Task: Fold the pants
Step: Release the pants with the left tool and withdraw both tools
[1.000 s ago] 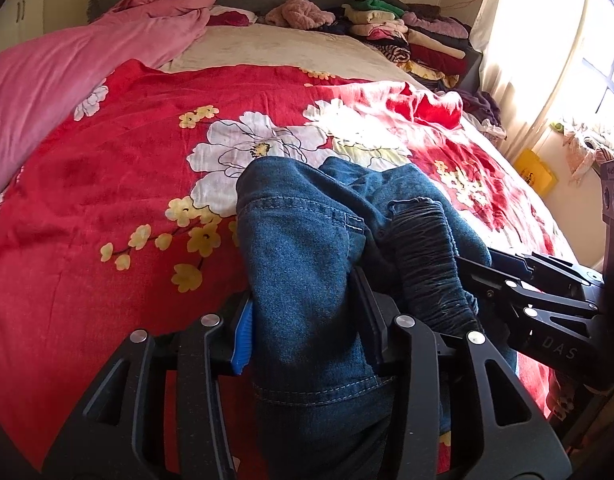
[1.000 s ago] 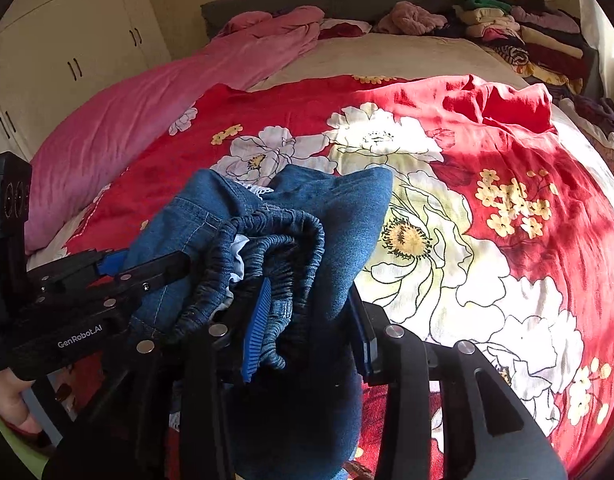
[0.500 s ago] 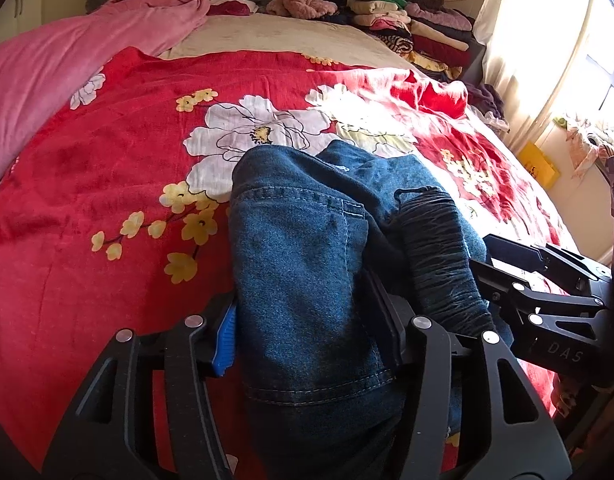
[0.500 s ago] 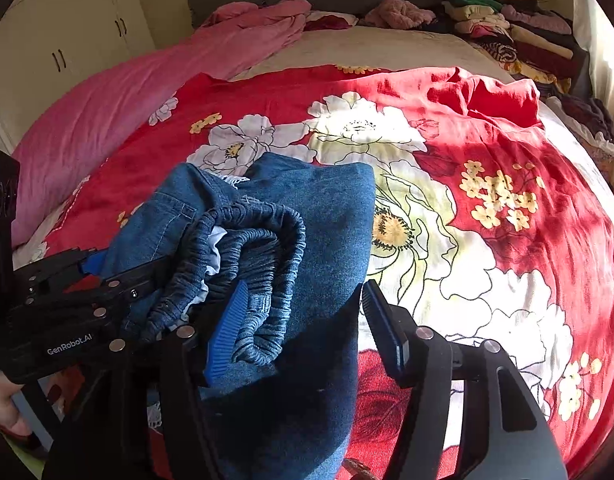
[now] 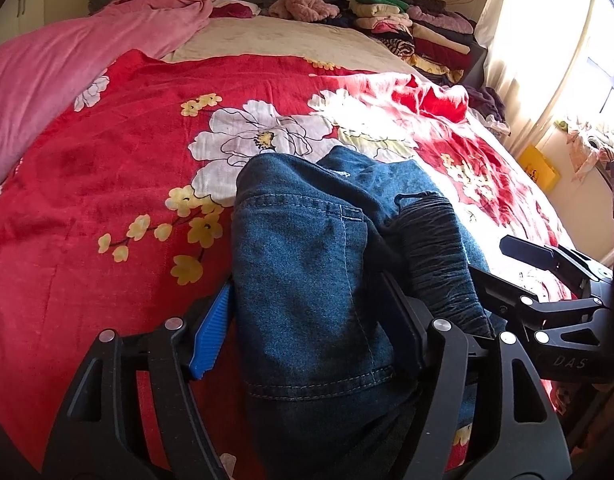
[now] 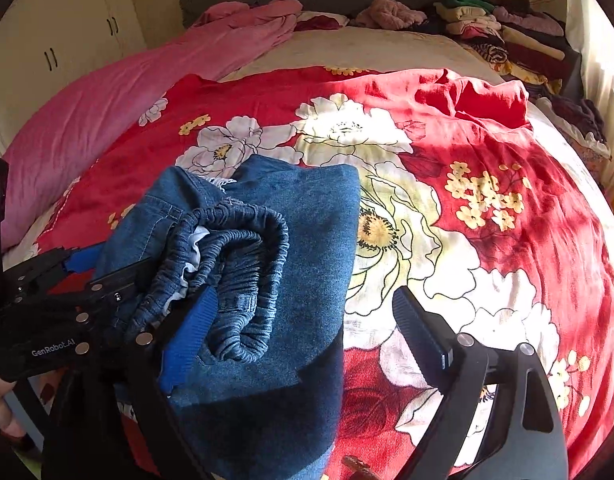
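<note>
Right wrist view: the right gripper (image 6: 303,324) gapes wide around the folded blue denim pants (image 6: 267,240) on the red floral bedspread (image 6: 487,240), so with only the left gripper (image 5: 307,332) pinching them, the elastic waistband (image 6: 243,264) may spring loose.

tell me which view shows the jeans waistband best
The right wrist view: the elastic waistband lies curled on the jeans, sunlit, ruching clear. The left wrist view shows it only as a dark, shadowed ridge at the jeans' right edge.
</note>
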The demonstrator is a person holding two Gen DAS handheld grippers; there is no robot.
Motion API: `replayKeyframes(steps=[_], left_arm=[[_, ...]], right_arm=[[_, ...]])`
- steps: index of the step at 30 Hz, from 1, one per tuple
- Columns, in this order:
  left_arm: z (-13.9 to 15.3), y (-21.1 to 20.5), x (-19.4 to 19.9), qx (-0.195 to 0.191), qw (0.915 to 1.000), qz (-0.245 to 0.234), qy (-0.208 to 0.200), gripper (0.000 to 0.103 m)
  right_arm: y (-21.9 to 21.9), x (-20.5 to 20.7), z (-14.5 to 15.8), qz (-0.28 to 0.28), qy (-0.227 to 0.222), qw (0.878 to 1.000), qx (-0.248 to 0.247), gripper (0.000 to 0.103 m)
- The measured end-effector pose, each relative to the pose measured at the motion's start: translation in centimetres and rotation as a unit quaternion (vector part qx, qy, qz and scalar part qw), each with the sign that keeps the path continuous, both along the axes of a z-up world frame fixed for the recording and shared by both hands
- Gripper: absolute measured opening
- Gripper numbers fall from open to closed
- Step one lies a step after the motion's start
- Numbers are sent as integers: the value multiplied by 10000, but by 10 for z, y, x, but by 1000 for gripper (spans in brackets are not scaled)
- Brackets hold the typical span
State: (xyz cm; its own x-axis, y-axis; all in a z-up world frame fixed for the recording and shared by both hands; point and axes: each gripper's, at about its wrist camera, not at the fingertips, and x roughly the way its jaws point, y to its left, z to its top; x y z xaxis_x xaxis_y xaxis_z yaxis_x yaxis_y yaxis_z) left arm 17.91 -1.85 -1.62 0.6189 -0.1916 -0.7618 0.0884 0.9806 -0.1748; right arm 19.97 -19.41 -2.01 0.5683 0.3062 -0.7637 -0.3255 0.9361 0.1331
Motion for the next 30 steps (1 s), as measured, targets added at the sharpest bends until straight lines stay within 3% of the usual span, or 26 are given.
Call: replayKeyframes(steps=[20,30], left_arm=[[25,9,-13,19,9994,250,-230,93],[48,14,-30,89,9983,382,-439,93]], right_arm=[[-15,-11,21,-286,-211,9993,69,99],[-26,-28,41,-428,-387,9980,245,98]])
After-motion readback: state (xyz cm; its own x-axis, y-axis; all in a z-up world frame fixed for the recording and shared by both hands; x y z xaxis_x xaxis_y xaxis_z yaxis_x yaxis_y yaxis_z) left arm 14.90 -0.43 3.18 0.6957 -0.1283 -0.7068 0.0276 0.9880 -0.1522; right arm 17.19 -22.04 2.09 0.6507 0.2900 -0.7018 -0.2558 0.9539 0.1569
